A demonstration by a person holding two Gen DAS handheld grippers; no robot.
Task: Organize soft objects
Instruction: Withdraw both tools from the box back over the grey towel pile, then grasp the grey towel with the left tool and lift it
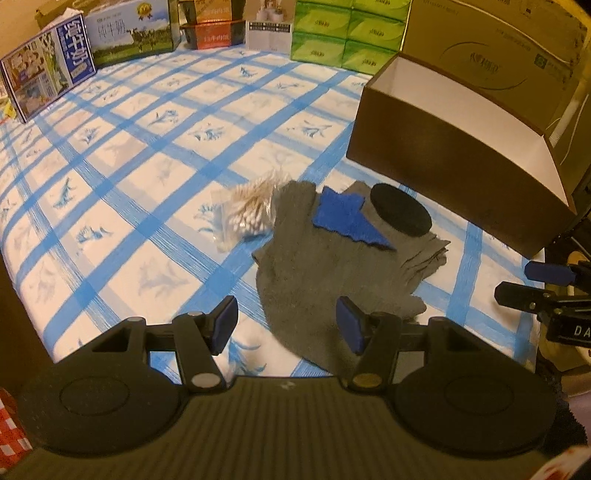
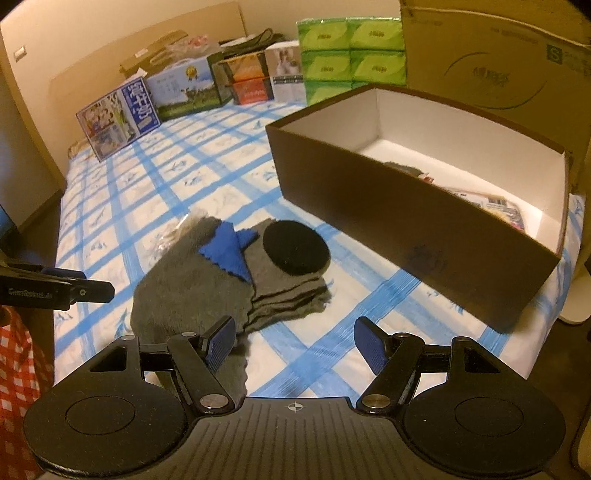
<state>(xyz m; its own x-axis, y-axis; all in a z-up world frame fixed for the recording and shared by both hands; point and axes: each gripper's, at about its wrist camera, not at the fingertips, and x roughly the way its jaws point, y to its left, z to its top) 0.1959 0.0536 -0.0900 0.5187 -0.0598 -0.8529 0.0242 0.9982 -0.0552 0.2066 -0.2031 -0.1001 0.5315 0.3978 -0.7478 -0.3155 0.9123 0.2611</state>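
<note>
A grey fluffy cloth (image 1: 317, 273) (image 2: 184, 291) lies on the blue-checked bed sheet beside a folded grey cloth stack (image 1: 421, 251) (image 2: 291, 291). A blue cloth (image 1: 343, 218) (image 2: 225, 251) and a black round pad (image 1: 400, 216) (image 2: 295, 247) rest on them. A bag of cotton swabs (image 1: 247, 212) lies at the pile's left. An open brown box (image 1: 458, 162) (image 2: 406, 218) with white inside holds some items. My left gripper (image 1: 288, 325) is open and empty just before the grey cloth. My right gripper (image 2: 295, 341) is open and empty, near the pile's front edge.
Milk cartons (image 1: 48, 70) (image 2: 118, 118), green tissue packs (image 1: 347, 33) (image 2: 351, 48) and a large cardboard box (image 1: 491, 48) (image 2: 498, 59) line the far side of the bed. The other gripper shows at each view's edge (image 1: 546, 291) (image 2: 55, 288).
</note>
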